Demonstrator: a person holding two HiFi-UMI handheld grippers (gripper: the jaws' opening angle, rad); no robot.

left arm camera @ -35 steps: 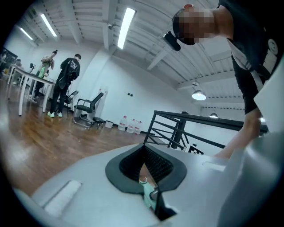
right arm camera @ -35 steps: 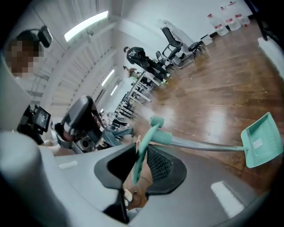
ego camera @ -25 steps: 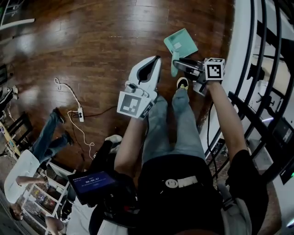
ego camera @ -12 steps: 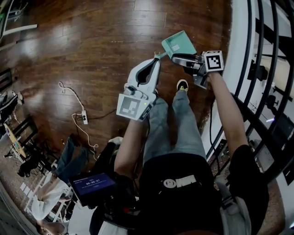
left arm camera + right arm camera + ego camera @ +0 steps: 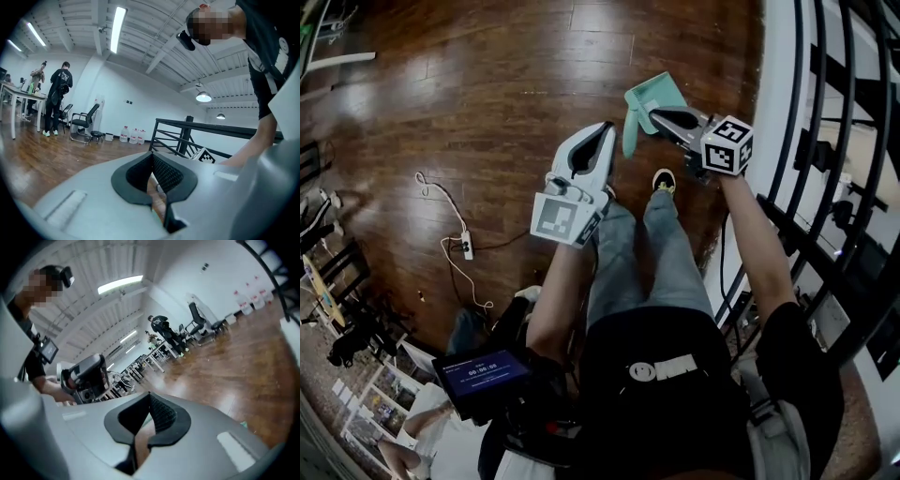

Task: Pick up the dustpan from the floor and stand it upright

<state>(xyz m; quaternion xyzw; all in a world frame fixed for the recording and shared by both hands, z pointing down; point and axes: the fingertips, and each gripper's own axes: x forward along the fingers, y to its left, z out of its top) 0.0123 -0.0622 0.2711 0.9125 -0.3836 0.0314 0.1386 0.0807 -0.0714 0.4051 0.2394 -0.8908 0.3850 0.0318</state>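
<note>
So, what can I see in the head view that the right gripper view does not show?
Only the head view: the whole teal dustpan at the tip of the right claw, and a power strip. Only the right gripper view: desks, office chairs, standing people, a ceiling light. Both: the wooden floor and the right claw.

Bare wooden floor (image 5: 487, 84) lies open ahead and leftward, save a power strip (image 5: 466, 246) and cable (image 5: 439, 190). A black railing (image 5: 794, 94) stands near the right claw (image 5: 655, 114) gripping the dustpan (image 5: 658, 92).

place: open-plan office or lab | evidence: desk (image 5: 18, 91), office chair (image 5: 84, 122), water jugs (image 5: 132, 136), ceiling strip light (image 5: 117, 28), wooden floor (image 5: 487, 94)
</note>
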